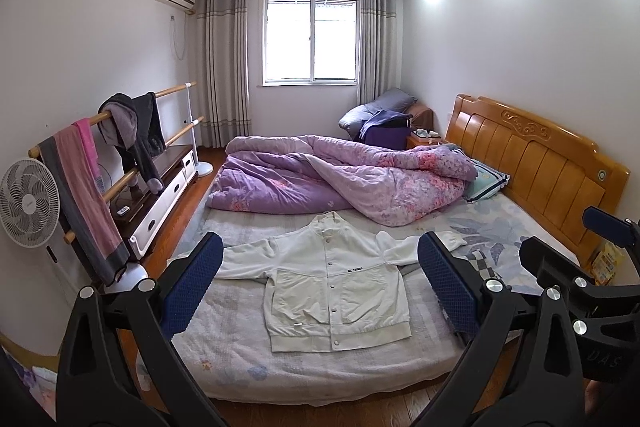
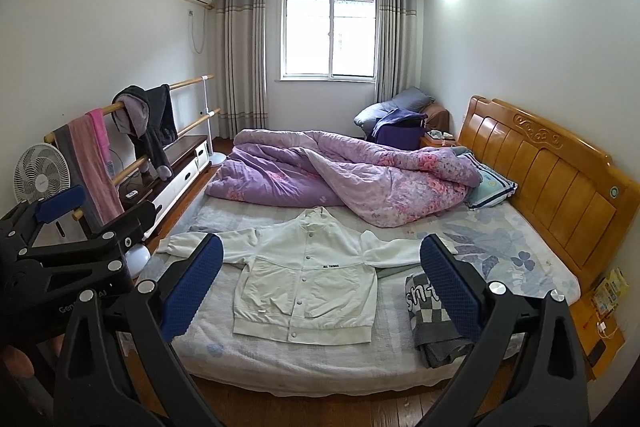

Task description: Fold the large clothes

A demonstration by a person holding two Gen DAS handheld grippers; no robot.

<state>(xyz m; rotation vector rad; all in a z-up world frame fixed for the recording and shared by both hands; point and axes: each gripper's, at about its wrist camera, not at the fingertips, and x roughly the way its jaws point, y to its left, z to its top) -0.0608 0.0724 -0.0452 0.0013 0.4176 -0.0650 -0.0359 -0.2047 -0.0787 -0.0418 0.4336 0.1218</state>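
Observation:
A white button-up jacket (image 1: 332, 287) lies flat, front up, sleeves spread, on the near part of the bed (image 1: 240, 359); it also shows in the right wrist view (image 2: 304, 279). My left gripper (image 1: 320, 255) is open and empty, held above the floor in front of the bed, well short of the jacket. My right gripper (image 2: 320, 255) is open and empty too, beside the left one. Each gripper shows at the edge of the other's view: the right one (image 1: 600, 267), the left one (image 2: 68, 227).
A rumpled purple quilt (image 1: 340, 179) covers the bed's far half. A folded grey checked cloth (image 2: 436, 315) lies right of the jacket. A wooden headboard (image 1: 532, 159) stands right. A fan (image 1: 28, 203), a clothes rail (image 1: 120, 131) and a low cabinet (image 1: 160, 195) line the left wall.

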